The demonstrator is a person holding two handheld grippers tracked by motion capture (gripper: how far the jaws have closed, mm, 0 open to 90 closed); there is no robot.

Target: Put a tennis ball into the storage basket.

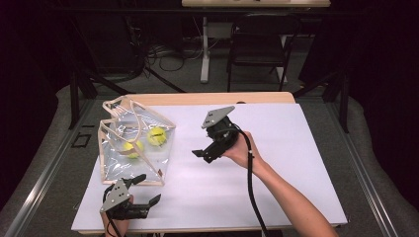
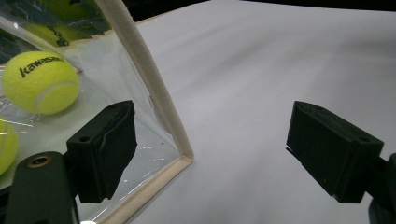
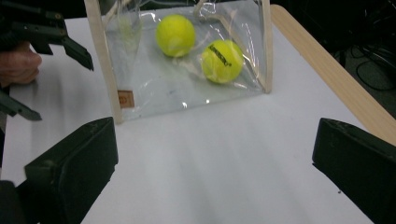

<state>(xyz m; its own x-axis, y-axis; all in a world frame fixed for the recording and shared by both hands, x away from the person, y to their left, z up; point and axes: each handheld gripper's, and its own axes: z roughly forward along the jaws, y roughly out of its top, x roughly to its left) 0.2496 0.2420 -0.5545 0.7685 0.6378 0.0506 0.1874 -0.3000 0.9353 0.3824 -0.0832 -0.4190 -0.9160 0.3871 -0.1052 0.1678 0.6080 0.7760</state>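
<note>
A: Here, what is shown in the high view?
B: A clear bag (image 1: 132, 148) with two tennis balls (image 1: 157, 136) inside is seen lying on the white counter (image 1: 276, 187). The left gripper (image 1: 143, 191) is held just beside the bag's near corner, fingers apart; the right gripper (image 1: 201, 155) is held near the bag's right side, fingers likewise apart.

A: And in the left gripper view?
B: The bag's cream-trimmed corner (image 2: 180, 156) is framed between the spread fingers (image 2: 105, 149), nearer to one of them; whether it is touched cannot be told. A ball (image 2: 39, 88) is seen through the plastic.

A: The right gripper view?
B: The bag (image 3: 187, 88) is shown ahead of the parted fingers (image 3: 74, 168), well apart from them, both balls (image 3: 222, 60) inside.
</note>
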